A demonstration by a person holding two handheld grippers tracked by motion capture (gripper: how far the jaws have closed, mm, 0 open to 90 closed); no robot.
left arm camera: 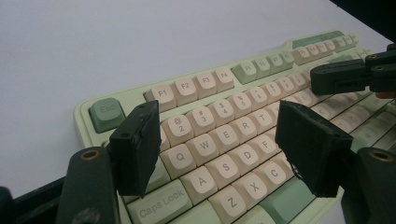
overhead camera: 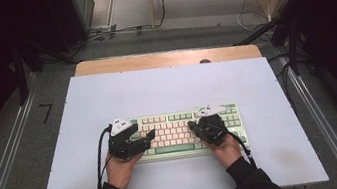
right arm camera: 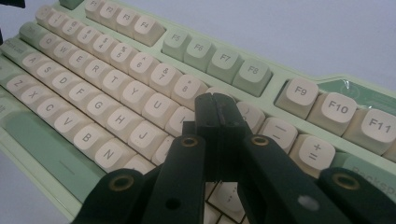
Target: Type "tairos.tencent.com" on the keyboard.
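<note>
- Keyboard (overhead camera: 187, 131) lying flat on the white table sheet (overhead camera: 165, 87), at about 6 o'clock of the sheet, close to the near edge; cream keys with green modifiers.
- Right gripper (overhead camera: 192, 124) over the right half of the keyboard, jaws pressed together with nothing between them, the joined tip acting as one blunt finger.
- In the right gripper view, that tip (right arm camera: 215, 100) sitting over the keys at the right end of the number row, near the 9 and 0 caps; whether touching a cap or just above, hard to tell.
- Judged step: pressing single keys with the closed right tip.
- For a clean press: keep jaws together, aim at the middle of one cap, come straight down, avoid straddling the gap toward the neighbour at 3 o'clock.
- Press lightly; lift straight up before moving on, no dragging across caps.
- Left gripper (overhead camera: 151, 134) above the left half, jaws apart and empty, letter keys Q, W, E, A, S, D (left arm camera: 223, 156) visible in the gap between the pads (left arm camera: 312, 147).
- Best kept hovering clear of the caps, or closed first if meant for typing too, since spread pads could strike two keys at once.
- Risk: keyboard sliding on the smooth sheet under an angled push toward 12 o'clock.
</note>
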